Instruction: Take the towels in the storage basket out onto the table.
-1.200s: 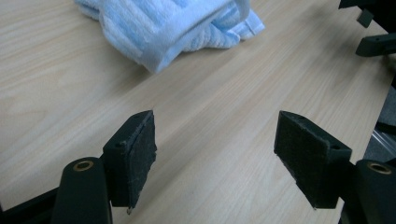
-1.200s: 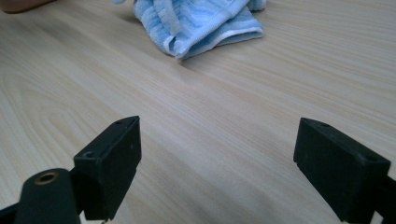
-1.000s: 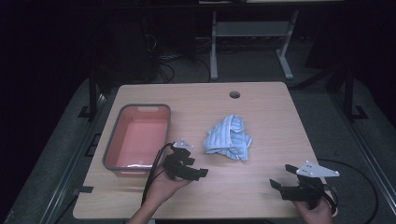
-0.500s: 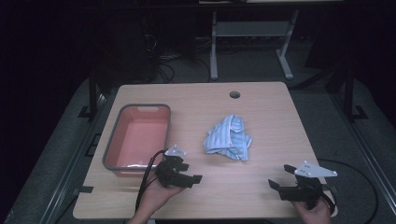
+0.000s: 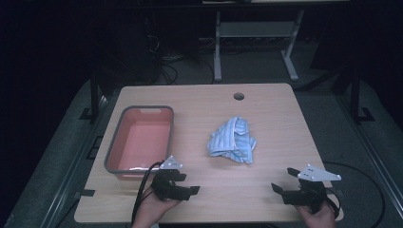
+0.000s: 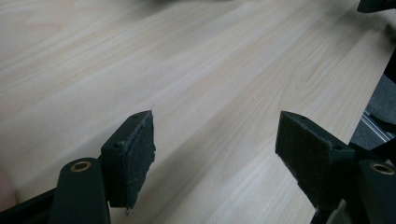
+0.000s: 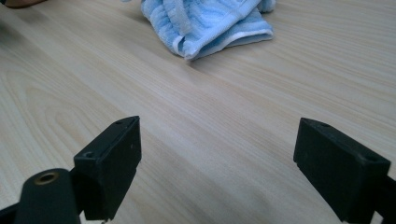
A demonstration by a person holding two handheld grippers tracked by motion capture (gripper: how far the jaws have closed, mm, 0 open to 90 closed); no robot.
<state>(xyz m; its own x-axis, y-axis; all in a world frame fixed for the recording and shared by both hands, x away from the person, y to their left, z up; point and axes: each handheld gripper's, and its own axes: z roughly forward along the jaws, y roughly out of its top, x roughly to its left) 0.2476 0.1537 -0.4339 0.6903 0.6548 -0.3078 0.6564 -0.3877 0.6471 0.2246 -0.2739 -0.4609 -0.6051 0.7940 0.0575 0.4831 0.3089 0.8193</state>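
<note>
Light-blue striped towel [image 5: 232,146], crumpled in heap, mid-table, right of red tub.

- Left gripper [image 5: 186,190] is chunky matte black, with a grey three-cornered plate on top and a black cable trailing off.
- Right gripper [image 5: 281,190] looks the same.
- Pads [image 6: 140,158] look rough and worn, brass-coloured screw holes below.

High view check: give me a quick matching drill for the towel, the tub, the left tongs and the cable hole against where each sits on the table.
Things:
1. blue towel
2. pink tub
3. left tongs
4. cable hole

Places:
A. near edge, just below the tub
B. far edge, right of centre
C. middle of the table, crumpled
D. left side of the table

Pairs: 1-C, 2-D, 3-A, 4-B
</note>
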